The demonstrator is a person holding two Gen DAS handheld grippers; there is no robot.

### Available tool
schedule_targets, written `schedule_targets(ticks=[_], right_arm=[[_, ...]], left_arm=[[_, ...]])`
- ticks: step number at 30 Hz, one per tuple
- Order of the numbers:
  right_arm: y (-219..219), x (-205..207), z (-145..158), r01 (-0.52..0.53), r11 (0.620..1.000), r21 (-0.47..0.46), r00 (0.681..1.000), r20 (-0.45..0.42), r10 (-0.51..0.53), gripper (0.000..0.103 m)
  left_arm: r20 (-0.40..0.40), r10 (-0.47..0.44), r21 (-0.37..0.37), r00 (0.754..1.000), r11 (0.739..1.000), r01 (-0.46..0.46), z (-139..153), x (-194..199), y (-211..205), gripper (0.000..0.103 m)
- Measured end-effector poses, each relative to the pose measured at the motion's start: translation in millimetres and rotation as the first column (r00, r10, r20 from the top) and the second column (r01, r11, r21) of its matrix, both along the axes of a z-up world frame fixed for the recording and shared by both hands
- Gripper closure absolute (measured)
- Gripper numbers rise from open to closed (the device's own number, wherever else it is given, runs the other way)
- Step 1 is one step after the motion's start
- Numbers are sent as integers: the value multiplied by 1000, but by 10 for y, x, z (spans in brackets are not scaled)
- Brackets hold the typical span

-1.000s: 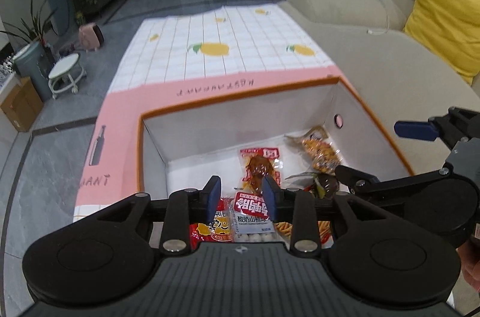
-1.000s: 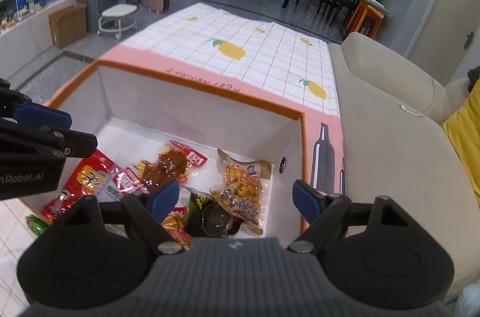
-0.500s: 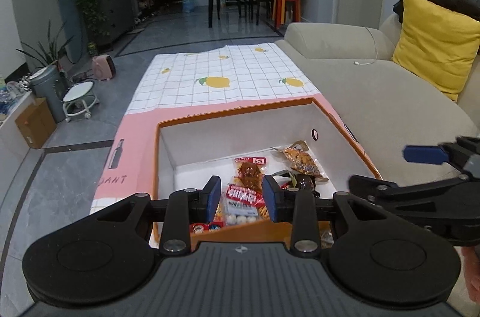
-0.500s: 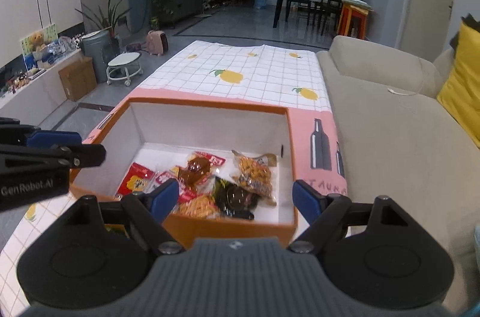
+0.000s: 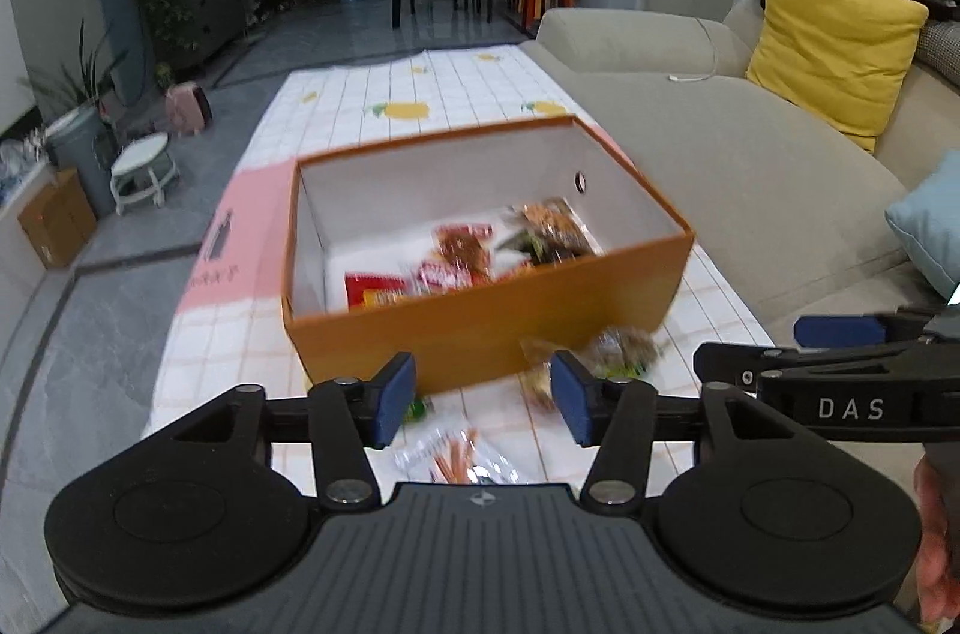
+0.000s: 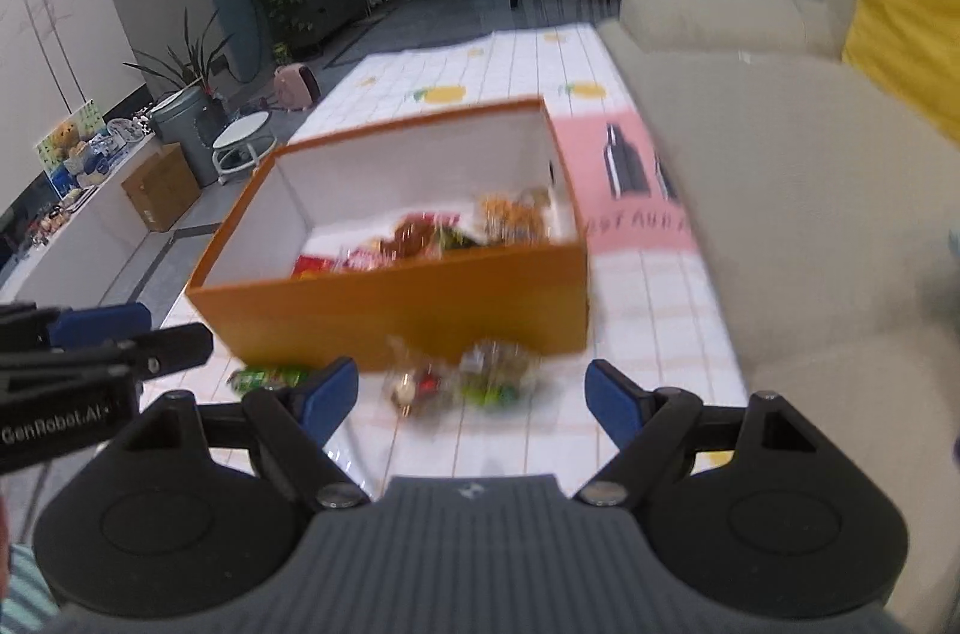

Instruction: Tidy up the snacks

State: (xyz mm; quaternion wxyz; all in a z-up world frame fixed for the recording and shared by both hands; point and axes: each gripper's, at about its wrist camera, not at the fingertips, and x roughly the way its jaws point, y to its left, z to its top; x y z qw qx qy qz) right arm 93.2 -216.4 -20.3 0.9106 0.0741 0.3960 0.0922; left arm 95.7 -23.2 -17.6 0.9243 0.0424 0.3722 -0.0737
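An orange box (image 5: 480, 328) with white inner walls stands on the tablecloth and holds several snack packets (image 5: 456, 256); it also shows in the right wrist view (image 6: 396, 310). Loose snack packets (image 6: 462, 382) lie on the cloth in front of the box, including a clear packet of sticks (image 5: 456, 460) and a green packet (image 6: 264, 377). My left gripper (image 5: 483, 403) is open and empty, held back from the box's near wall. My right gripper (image 6: 471, 403) is open wide and empty above the loose packets. Each gripper shows at the edge of the other's view.
A beige sofa (image 5: 750, 166) with a yellow cushion (image 5: 834, 46) runs along the right of the low table. The white and pink tablecloth (image 5: 420, 94) stretches beyond the box. A stool, bin and cardboard box stand on the floor at left.
Both grippers have pulled back and up from over the box, so its near wall and the loose packets in front now show. The left jaws have opened wider.
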Motion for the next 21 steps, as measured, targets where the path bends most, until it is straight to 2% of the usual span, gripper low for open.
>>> schedule_targets(ticks=[4, 7, 9, 10, 11, 12, 21], right_arm=[[-18, -127, -124, 19, 1000, -20, 999, -32, -19, 23], [-45, -221, -224, 26, 999, -27, 999, -38, -27, 23], [-66, -269, -297, 25, 999, -20, 999, -47, -26, 21], [-71, -284, -327, 24, 999, -24, 998, -50, -25, 18], [-72, -285, -355, 25, 999, -34, 998, -53, -27, 11], [-79, -284, -389, 30, 999, -46, 998, -53, -32, 10], [-5, -162, -570, -4, 998, -59, 999, -51, 1, 10]], left_arm=[[-21, 17, -80, 1000, 997, -19, -90, -151, 73, 25], [-41, 26, -68, 999, 997, -29, -171, -167, 93, 23], [-56, 34, -65, 998, 997, -37, -229, -161, 113, 23], [-64, 38, -73, 997, 996, -42, -257, -158, 129, 23], [-75, 38, -79, 996, 996, -44, -285, -161, 144, 23], [-88, 39, -86, 995, 995, -47, -317, -162, 161, 23], [-159, 110, -119, 981, 984, -130, -609, -6, 368, 23]])
